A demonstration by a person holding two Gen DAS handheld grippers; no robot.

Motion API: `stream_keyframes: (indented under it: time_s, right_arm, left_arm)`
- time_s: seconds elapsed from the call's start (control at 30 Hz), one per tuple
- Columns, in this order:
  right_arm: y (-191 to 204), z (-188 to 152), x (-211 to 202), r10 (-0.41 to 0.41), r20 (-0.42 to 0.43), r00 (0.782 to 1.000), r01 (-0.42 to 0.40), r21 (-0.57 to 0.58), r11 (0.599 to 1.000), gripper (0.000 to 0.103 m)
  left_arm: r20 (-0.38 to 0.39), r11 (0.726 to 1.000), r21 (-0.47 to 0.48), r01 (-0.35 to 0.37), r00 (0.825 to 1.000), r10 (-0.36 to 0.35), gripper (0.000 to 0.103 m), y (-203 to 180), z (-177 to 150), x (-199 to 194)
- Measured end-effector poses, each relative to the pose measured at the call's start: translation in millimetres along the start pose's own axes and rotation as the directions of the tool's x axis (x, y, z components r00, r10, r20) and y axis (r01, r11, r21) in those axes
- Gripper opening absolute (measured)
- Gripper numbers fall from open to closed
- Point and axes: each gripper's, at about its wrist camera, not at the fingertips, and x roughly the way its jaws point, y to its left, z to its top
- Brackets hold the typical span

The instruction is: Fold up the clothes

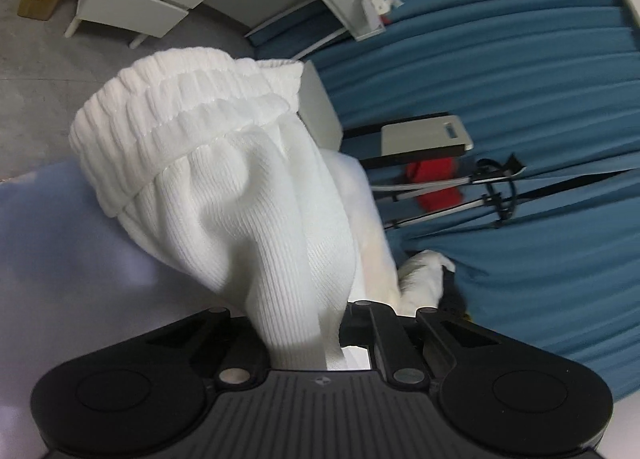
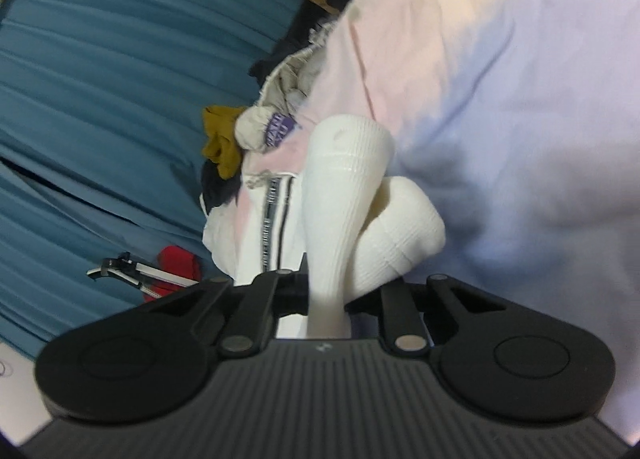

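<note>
Fingers of my left gripper (image 1: 316,339) are closed on a white knit garment (image 1: 224,163), lifted over the pale tabletop (image 1: 60,259). My right gripper (image 2: 328,311) pinches another white ribbed part (image 2: 344,187) of it, near a clothes pile (image 2: 260,127) beside the blue curtain (image 2: 100,59).

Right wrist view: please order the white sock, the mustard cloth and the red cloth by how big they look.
1. white sock, though it is nearest the camera, held in the right tool
2. mustard cloth
3. red cloth, partly hidden
</note>
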Motion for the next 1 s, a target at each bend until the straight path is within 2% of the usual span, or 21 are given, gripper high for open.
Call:
stream_keyframes:
  time_s: [0.13, 0.27, 0.37, 0.5, 0.6, 0.67, 0.73, 0.8, 0.9, 1.0]
  right_arm:
    - [-3, 1, -32, 0.002, 0.034, 0.999, -0.004, 0.058, 0.998, 0.015]
    - [-11, 5, -65, -0.024, 0.061, 0.998, 0.021, 0.051, 0.999, 0.015]
    - [-22, 7, -88, -0.058, 0.07, 0.996, 0.054, 0.049, 0.997, 0.015]
    - [-48, 4, -95, -0.136, 0.044, 0.99, 0.134, 0.044, 0.99, 0.015]
    - [-66, 1, -88, -0.176, 0.025, 0.984, 0.175, 0.052, 0.983, 0.015]
    - [-71, 0, -84, -0.176, 0.019, 0.984, 0.174, 0.046, 0.984, 0.015]
    - [-70, -1, -81, -0.173, 0.021, 0.985, 0.173, 0.024, 0.985, 0.015]
    - [-69, -1, -80, -0.17, 0.024, 0.985, 0.17, 0.004, 0.986, 0.015]
    - [-70, 0, -77, -0.162, 0.023, 0.987, 0.162, 0.002, 0.987, 0.015]
    - [-71, 0, -78, -0.157, 0.027, 0.987, 0.157, 0.006, 0.988, 0.015]
  left_arm:
    - [-0.018, 0.999, 0.037, 0.02, 1.0, -0.02, 0.008, -2, 0, -28]
    - [-0.08, 0.997, 0.078, 0.001, 0.997, 0.005, 0.008, -9, -5, -67]
    - [-0.128, 0.989, 0.143, -0.022, 0.991, 0.04, 0.009, -11, -6, -79]
    - [-0.22, 0.962, 0.251, -0.109, 0.961, 0.167, 0.013, -6, -16, -81]
    - [-0.249, 0.946, 0.289, -0.147, 0.942, 0.223, 0.025, 1, -21, -93]
    - [-0.246, 0.932, 0.324, -0.164, 0.936, 0.25, 0.039, -1, -22, -105]
    - [-0.222, 0.907, 0.379, -0.185, 0.933, 0.283, 0.047, -9, -23, -120]
    - [-0.188, 0.878, 0.434, -0.201, 0.933, 0.307, 0.05, -19, -23, -140]
    - [-0.133, 0.839, 0.503, -0.206, 0.941, 0.311, 0.059, -38, -30, -178]
    - [-0.082, 0.803, 0.568, -0.182, 0.958, 0.275, 0.066, -74, -42, -199]
